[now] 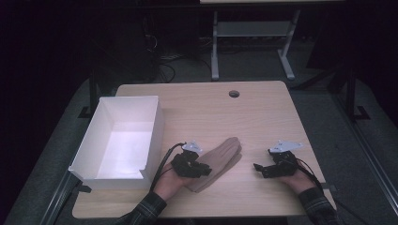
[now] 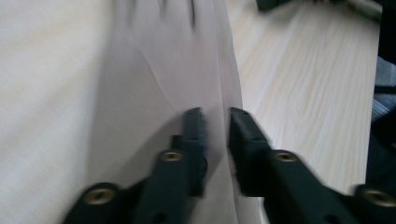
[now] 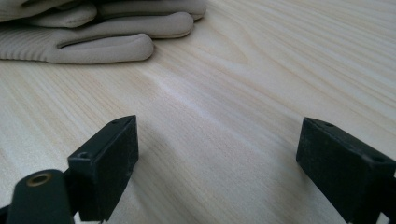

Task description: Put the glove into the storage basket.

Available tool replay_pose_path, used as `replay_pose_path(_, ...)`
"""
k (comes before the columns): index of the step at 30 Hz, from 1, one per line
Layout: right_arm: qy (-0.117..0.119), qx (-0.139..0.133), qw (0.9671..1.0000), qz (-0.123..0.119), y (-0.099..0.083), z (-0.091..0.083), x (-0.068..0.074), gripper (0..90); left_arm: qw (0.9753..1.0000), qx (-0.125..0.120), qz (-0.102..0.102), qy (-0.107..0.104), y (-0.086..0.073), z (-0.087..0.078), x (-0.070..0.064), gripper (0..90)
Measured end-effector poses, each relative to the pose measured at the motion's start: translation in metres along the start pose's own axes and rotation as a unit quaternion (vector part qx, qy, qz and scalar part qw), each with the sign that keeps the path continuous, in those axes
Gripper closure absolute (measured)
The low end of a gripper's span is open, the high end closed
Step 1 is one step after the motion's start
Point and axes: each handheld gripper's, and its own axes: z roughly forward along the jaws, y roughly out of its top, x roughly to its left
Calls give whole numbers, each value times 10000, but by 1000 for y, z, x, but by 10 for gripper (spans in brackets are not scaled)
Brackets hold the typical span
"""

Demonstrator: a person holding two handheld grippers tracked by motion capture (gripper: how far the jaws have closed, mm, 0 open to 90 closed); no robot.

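Note:
A beige glove (image 1: 220, 161) lies flat on the wooden table (image 1: 263, 117), fingers pointing away from me and to the right. My left gripper (image 1: 206, 171) rests on its cuff end. In the left gripper view the jaws (image 2: 217, 116) stand almost together with a thin strip of the glove (image 2: 177, 70) between them, near its right edge. My right gripper (image 1: 259, 168) sits low over bare wood to the right of the glove, open, with nothing between its jaws (image 3: 219, 135). The glove's fingertips (image 3: 93, 32) lie ahead of it, apart from it.
An open white box (image 1: 155, 122) stands at the table's left, close to my left hand. A round cable hole (image 1: 233, 93) sits near the far edge. Beyond the table is a dark floor with a metal frame (image 1: 215, 51).

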Motion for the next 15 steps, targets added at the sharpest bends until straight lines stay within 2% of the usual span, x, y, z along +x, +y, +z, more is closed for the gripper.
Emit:
replay_pose_path(5, -1, -4, 10000, -4, 1, 1, 0, 123, 9990, -179, 213, 352, 18, 2, 4, 381)
replay_pose_path(7, -6, 4, 10000, 10, 1, 1, 0, 123, 9986, -150, 267, 425, 22, 7, 6, 277)
replay_pose_path(9, -7, 0, 10000, 7, 1, 1, 0, 124, 9983, -134, 268, 498, 23, 14, 7, 216)
replay_pose_path(12, -6, 2, 10000, 11, 1, 1, 0, 124, 9976, 52, 402, 565, 24, 25, 7, 140)
replay_pose_path(15, -7, 2, 10000, 10, 1, 1, 0, 124, 9968, 82, 461, 644, 25, 30, 6, 131)
